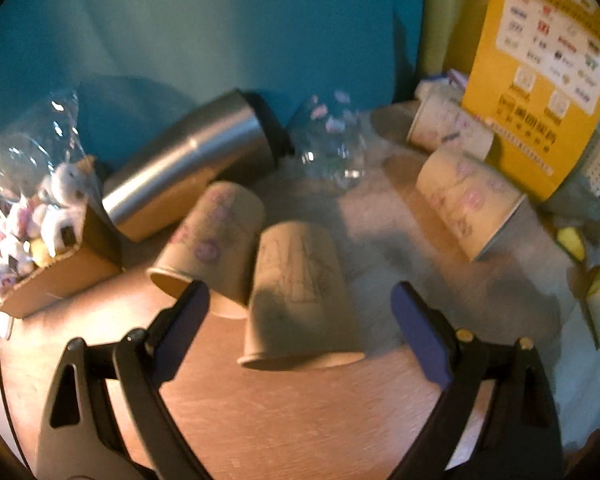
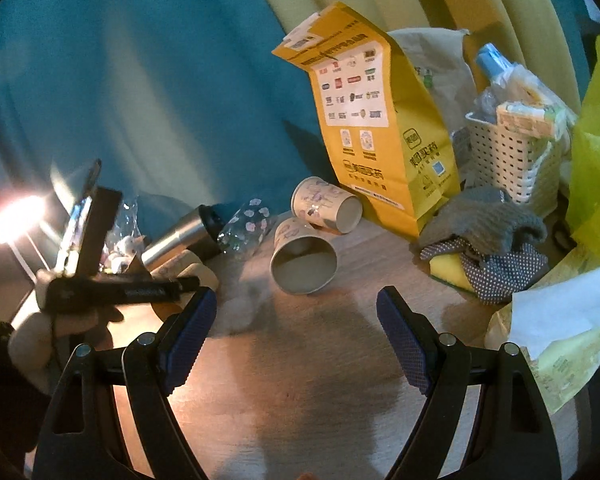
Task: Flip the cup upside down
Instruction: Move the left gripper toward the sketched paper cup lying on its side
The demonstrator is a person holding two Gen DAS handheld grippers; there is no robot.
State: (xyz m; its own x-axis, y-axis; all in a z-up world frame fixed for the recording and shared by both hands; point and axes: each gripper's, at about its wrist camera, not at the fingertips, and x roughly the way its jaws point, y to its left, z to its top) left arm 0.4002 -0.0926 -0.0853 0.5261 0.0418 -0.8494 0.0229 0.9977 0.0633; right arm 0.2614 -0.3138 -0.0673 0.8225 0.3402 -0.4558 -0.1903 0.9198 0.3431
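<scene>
Just ahead of the wide-open, empty left gripper (image 1: 300, 320), the cup (image 1: 298, 292) stands mouth-down on the table (image 1: 300, 412), axis upright, far nearer than the open, empty right gripper (image 2: 296, 334).

**Dim, warm-lit fisheye views with motion blur**

Left wrist view: uniformly soft; paper cup (image 1: 300, 300) smeared, casting a shadow rightward on the table (image 1: 300, 420). Right wrist view: sharper; blown-out glare (image 2: 14, 218) at left edge. Both curve and darken toward the corners.
</scene>
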